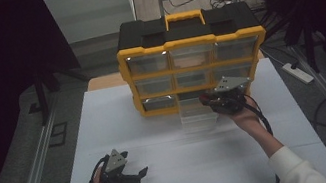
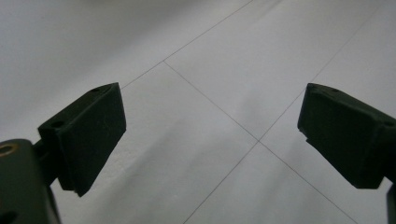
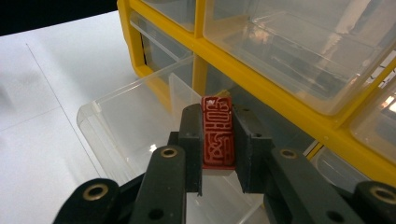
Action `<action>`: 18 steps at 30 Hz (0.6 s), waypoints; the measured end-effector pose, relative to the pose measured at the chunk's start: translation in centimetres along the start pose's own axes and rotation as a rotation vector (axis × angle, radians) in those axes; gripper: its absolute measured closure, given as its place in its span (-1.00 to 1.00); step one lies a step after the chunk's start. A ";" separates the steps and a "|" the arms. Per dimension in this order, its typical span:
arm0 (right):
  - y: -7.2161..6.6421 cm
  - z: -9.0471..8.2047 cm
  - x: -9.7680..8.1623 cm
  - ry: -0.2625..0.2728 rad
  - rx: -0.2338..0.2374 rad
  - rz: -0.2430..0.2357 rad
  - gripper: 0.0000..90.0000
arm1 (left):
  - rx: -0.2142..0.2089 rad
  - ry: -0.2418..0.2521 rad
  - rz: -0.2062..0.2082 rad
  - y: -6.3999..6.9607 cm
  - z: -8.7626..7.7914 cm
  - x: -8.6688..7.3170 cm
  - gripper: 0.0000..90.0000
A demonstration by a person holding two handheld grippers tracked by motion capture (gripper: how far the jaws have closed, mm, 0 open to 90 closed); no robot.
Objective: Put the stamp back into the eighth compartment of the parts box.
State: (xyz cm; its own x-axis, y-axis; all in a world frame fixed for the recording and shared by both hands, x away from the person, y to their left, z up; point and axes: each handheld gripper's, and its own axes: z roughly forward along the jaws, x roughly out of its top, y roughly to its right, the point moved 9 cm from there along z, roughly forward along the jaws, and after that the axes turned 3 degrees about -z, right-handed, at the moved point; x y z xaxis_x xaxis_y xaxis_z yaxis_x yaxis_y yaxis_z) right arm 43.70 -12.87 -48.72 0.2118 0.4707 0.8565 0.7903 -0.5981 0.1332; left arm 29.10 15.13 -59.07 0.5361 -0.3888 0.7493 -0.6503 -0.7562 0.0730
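Note:
A small red block with a carved seal face (image 3: pixel 217 133) stands upright between the pads of my right gripper (image 3: pixel 218 114), which is shut on it. The block hangs over a clear plastic drawer (image 3: pixel 135 112) pulled out of the bottom row of a yellow and black drawer cabinet (image 1: pixel 191 46). From above, the right gripper (image 1: pixel 212 100) sits at the right side of that open drawer (image 1: pixel 197 113). My left gripper (image 1: pixel 138 176) rests in a hand near the table's front left, open. Between its two black jaws (image 2: pixel 212 126) lies only white tabletop.
The cabinet has three rows of clear drawers in a yellow frame (image 3: pixel 261 79) and stands at the back of the white table (image 1: pixel 156 123). A metal rail (image 1: pixel 37 164) runs along the left side, and a power strip (image 1: pixel 298 72) and cables lie on the floor at right.

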 end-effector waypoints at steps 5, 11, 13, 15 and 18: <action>0.0 -0.1 0.3 0.037 -0.012 -0.003 -0.29 | 0.000 0.001 -0.001 0.0 0.0 0.0 -0.83; 0.0 -0.3 0.8 0.071 -0.017 0.028 -0.52 | 0.000 0.002 -0.001 0.0 0.0 0.0 -0.83; 0.0 -0.3 0.8 0.071 -0.017 0.030 -0.54 | 0.000 0.002 -0.001 0.0 0.0 0.0 -0.83; 0.0 -0.3 0.8 0.069 -0.015 0.034 -0.55 | 0.000 0.002 -0.001 0.0 0.0 0.0 -0.83; 0.0 -0.3 0.7 0.073 -0.011 0.043 -0.56 | 0.000 0.002 -0.001 0.0 0.0 0.0 -0.83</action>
State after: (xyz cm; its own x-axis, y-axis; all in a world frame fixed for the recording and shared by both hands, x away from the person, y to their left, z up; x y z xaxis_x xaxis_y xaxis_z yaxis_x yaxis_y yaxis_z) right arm 43.68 -12.72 -47.94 0.2027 0.3964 0.8954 0.7749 -0.6239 0.1008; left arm 29.10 15.15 -59.03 0.5361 -0.3869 0.7503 -0.6497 -0.7566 0.0742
